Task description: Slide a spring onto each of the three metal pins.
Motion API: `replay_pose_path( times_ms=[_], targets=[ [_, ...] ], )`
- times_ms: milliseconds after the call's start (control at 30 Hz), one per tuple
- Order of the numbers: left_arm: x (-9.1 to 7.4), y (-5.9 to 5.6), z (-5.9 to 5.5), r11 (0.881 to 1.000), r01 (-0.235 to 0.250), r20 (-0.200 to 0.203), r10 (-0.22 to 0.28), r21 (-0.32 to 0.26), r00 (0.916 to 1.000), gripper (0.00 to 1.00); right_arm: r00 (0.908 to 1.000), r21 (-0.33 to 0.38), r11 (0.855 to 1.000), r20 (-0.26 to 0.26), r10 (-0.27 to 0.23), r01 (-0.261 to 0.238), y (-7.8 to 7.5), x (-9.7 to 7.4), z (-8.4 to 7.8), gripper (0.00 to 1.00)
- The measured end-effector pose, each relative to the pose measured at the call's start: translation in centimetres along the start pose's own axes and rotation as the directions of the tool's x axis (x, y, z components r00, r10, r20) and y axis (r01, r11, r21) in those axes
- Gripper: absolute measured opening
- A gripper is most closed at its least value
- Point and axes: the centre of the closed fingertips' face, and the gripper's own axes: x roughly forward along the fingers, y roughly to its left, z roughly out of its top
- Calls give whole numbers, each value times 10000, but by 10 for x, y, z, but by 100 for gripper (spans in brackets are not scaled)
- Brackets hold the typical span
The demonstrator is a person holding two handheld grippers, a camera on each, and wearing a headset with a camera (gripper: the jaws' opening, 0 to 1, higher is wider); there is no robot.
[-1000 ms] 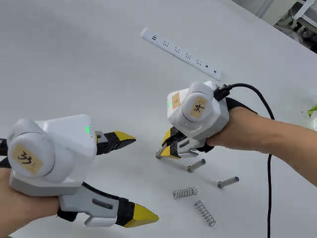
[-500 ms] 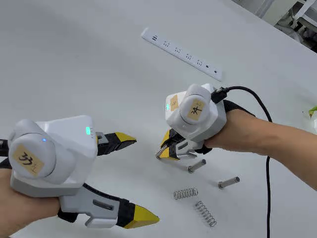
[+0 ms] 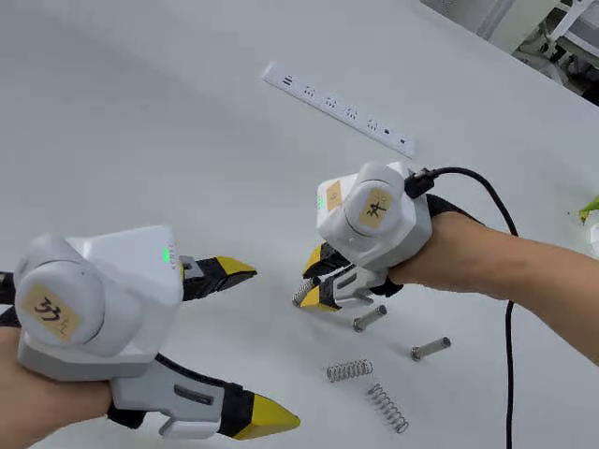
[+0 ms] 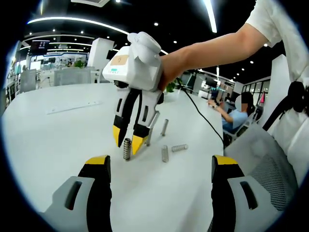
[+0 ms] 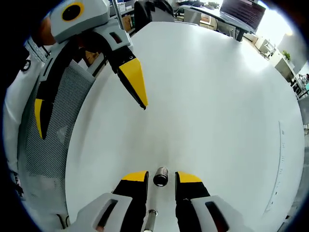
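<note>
Right gripper [image 3: 314, 284] jaws pinched on a spring [image 5: 161, 177]; the left gripper view shows it upright on the table [image 4: 58, 130]. Left gripper [image 3: 255, 344] jaws wide apart. Head view: loose springs [image 3: 349, 370] at its 5 o'clock.

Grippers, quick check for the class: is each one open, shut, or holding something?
Left gripper: open, jaws wide apart, holding nothing.
Right gripper: shut on a small coiled metal spring, held upright.
</note>
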Motion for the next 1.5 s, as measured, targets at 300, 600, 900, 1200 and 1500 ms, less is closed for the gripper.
replay_pose_path(
  times_ms=[300,600,900,1200,1500],
  targets=[
    [-2,-4,2,9998,14,-151,-11,187,9999,85,9972,461,9984,660,-363,333,4,-20,2,26],
    [-4,-8,5,9994,28,-336,-16,348,9994,85,9856,937,9927,1437,-893,763,11,-46,4,35],
    [-3,-13,8,9978,139,-610,-99,646,9981,85,9543,1708,9767,2458,-1699,1299,22,-78,-1,46],
    [-1,-19,10,9956,263,-926,-180,899,9955,84,9105,2617,9474,3178,-2646,1840,39,-106,-23,57],
    [5,-25,13,9921,390,-1335,-229,1192,9908,81,8613,3685,9064,3711,-3471,2065,62,-122,-56,63]
  ],
)
